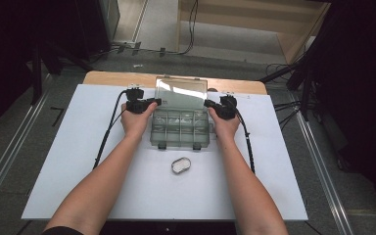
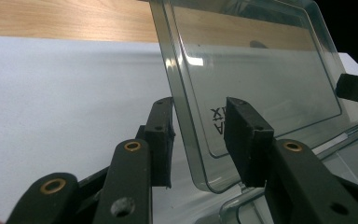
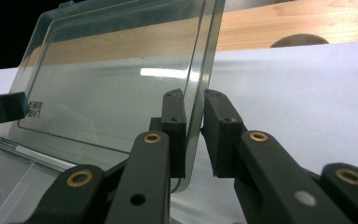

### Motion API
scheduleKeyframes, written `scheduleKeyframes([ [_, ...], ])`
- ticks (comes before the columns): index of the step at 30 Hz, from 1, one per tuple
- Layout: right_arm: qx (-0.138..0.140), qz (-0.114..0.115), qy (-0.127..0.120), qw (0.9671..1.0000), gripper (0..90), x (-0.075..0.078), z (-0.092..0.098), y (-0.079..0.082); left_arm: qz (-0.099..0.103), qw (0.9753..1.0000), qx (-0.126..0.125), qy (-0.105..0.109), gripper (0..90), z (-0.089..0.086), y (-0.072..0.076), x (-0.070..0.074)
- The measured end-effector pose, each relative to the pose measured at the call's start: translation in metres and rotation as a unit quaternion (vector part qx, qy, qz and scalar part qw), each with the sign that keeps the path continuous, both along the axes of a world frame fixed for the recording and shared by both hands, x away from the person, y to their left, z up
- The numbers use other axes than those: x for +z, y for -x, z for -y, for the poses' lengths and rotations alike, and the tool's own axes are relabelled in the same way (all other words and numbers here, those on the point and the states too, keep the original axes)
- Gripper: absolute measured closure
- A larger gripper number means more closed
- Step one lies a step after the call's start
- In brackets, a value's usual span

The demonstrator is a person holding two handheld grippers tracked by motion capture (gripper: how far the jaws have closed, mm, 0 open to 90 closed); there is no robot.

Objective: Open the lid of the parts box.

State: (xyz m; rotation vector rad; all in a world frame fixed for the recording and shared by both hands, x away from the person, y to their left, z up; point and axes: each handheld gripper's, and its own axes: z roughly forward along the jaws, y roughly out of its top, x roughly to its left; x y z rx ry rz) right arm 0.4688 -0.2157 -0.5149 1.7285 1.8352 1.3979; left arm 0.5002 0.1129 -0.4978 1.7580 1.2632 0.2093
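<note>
A clear compartment box [image 1: 180,128] sat at table centre, its lid [image 1: 181,91] raised toward twelve o'clock. The left gripper [image 1: 150,102] straddled the lid's nine o'clock edge with jaws apart; the right gripper [image 1: 210,104] nearly pinched the three o'clock edge. A small oval tin [image 1: 180,165] lay at six o'clock.

The white table sheet [image 1: 127,196] is brightly lit; the surroundings are dark. Glare lies on the clear lid [image 3: 121,79]. The close jaws look soft.

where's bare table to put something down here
Free: white sheet left of the left forearm, the patch right of the right forearm, and the near strip below the small oval tin. Crowded: the middle, around the clear organizer box, where both tools straddle its raised lid.
</note>
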Motion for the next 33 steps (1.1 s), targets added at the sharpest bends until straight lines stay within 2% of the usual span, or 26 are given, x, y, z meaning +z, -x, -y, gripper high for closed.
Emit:
scheduleKeyframes([
  [5, 0.001, -0.001, 0.007, 1.0, 73.8, -0.001, 0.0, 0.0, 0.008, 0.9999, -0.001, -0.007, 60.9, 0.0, 0.002, 0.003],
  [7, 0.0, 0.0, 0.016, 0.9999, 69.2, -0.001, 0.0, 0.001, 0.012, 0.9998, 0.004, -0.015, 56.9, 0.0, 0.004, 0.004],
  [11, 0.009, 0.015, 0.025, 0.9995, 57.2, 0.001, 0.001, 0.004, 0.022, 0.9997, -0.002, -0.01, 46.2, -0.004, 0.007, 0.006],
  [16, 0.036, 0.041, 0.022, 0.9983, 37.2, 0.011, 0.0, 0.012, 0.042, 0.9989, -0.019, 0.004, 26.0, -0.007, 0.014, 0.009],
  [17, 0.041, 0.043, 0.02, 0.998, 33.4, 0.012, 0.0, 0.013, 0.046, 0.9985, -0.024, 0.013, 23.7, -0.008, 0.016, 0.01],
  [20, 0.049, 0.056, 0.021, 0.997, 19.8, 0.018, -0.003, 0.019, 0.06, 0.997, -0.045, 0.018, 12.4, -0.011, 0.022, 0.011],
  [22, 0.058, 0.06, 0.022, 0.9963, 9.0, 0.021, -0.004, 0.023, 0.07, 0.9962, -0.051, 0.013, 10.7, -0.013, 0.027, 0.012],
  [24, 0.062, 0.068, 0.021, 0.9955, 6.5, 0.023, -0.004, 0.027, 0.074, 0.9956, -0.054, 0.021, 7.8, -0.015, 0.03, 0.013],
  [25, 0.065, 0.071, 0.019, 0.9952, 0.0, 0.024, -0.004, 0.029, 0.078, 0.9948, -0.062, 0.025, 3.7, -0.016, 0.032, 0.013],
  [26, 0.07, 0.071, 0.013, 0.9949, 0.0, 0.024, -0.004, 0.03, 0.082, 0.994, -0.068, 0.025, 0.0, -0.017, 0.035, 0.014],
  [28, 0.075, 0.075, 0.008, 0.9943, 0.0, 0.026, -0.003, 0.035, 0.09, 0.9928, -0.074, 0.026, 0.0, -0.019, 0.039, 0.016],
  [30, 0.077, 0.084, 0.018, 0.9934, 0.0, 0.028, -0.004, 0.041, 0.1, 0.9921, -0.075, 0.014, 0.0, -0.019, 0.043, 0.018],
  [33, 0.084, 0.093, 0.033, 0.9916, 0.0, 0.031, -0.006, 0.048, 0.107, 0.991, -0.076, 0.022, 0.0, -0.024, 0.049, 0.022],
])
